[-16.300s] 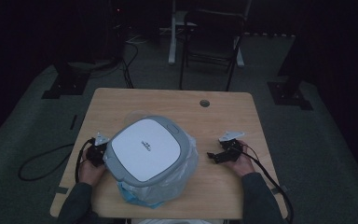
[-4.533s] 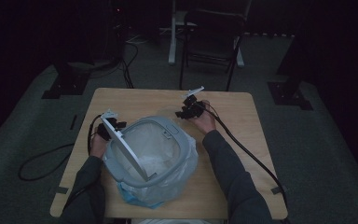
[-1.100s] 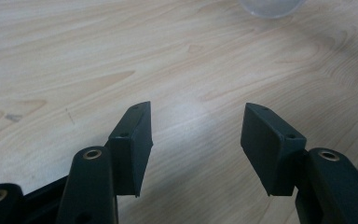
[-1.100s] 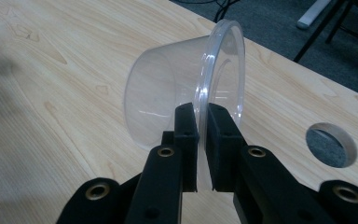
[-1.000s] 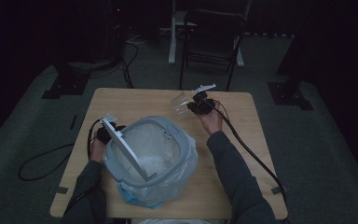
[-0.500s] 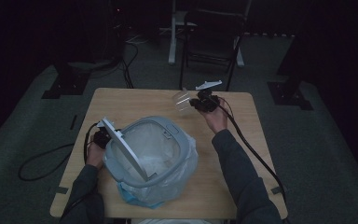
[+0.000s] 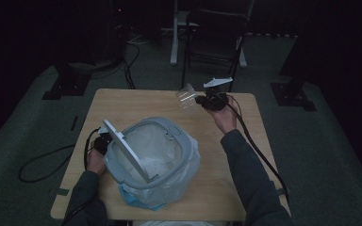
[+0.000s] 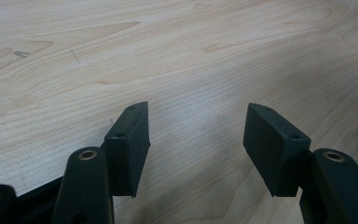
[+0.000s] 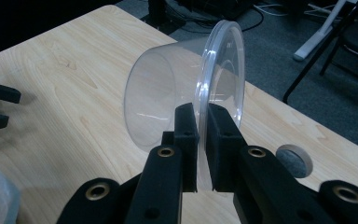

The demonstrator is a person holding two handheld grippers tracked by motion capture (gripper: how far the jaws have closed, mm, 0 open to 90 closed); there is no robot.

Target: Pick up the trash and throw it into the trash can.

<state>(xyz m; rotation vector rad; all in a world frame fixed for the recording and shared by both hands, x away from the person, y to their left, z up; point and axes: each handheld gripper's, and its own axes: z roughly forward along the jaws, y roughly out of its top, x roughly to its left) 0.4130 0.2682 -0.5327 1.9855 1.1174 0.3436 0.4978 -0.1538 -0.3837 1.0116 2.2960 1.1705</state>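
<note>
Sitting low in the frame, the round grey bin [image 7: 162, 162], lined with crinkled translucent plastic, stood with its flat lid [image 7: 125, 149] tipped up. Beside it at lower left, the left gripper [image 8: 196, 149] pointed at pale woodgrain table [image 8: 168, 56], its jaws having just been opening with nothing between them. Toward upper centre, the right gripper [image 9: 203, 144] pinched the rim of a clear plastic cup [image 9: 186, 93], lifted sideways above the tabletop.
</note>
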